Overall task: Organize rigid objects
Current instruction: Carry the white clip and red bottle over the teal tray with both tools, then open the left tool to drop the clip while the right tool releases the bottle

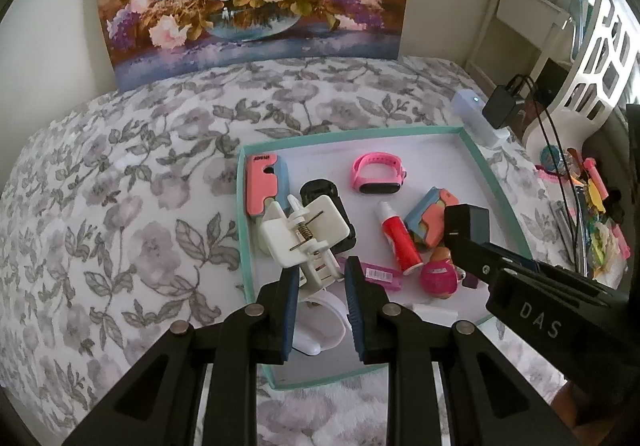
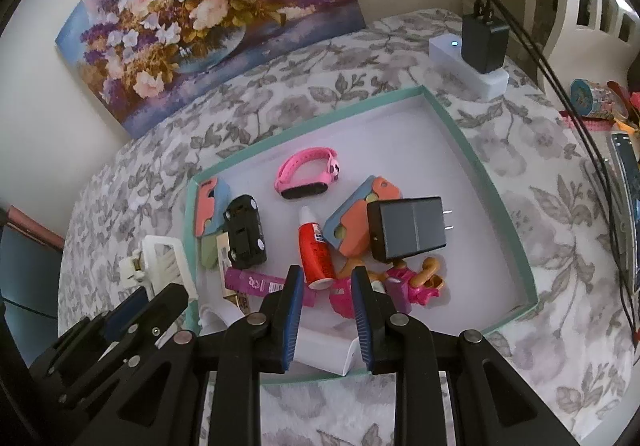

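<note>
Left wrist view shows my left gripper with a white spring clip between its pads, hanging over the tray's left edge. One pad seems to touch the clip's handle, the other shows a sliver of gap, so I cannot tell whether I truly have it. I judge the clip light, stiff plastic with a sprung hinge; pinching its flat handle end should be safest, since the smooth sides could slip.

Inside the tray, from left: a pink-and-blue case, a black toy car, a magenta strip, a pink wristband, a red-and-white tube, a second pink-and-blue case and a doll in pink. All lie loose, some touching.

My right gripper stands partly open above the tray's near side, its pads on nothing. A black charger lies past it over the second case. It looks dense and rigid; its flat sides would take the pads best.
</note>
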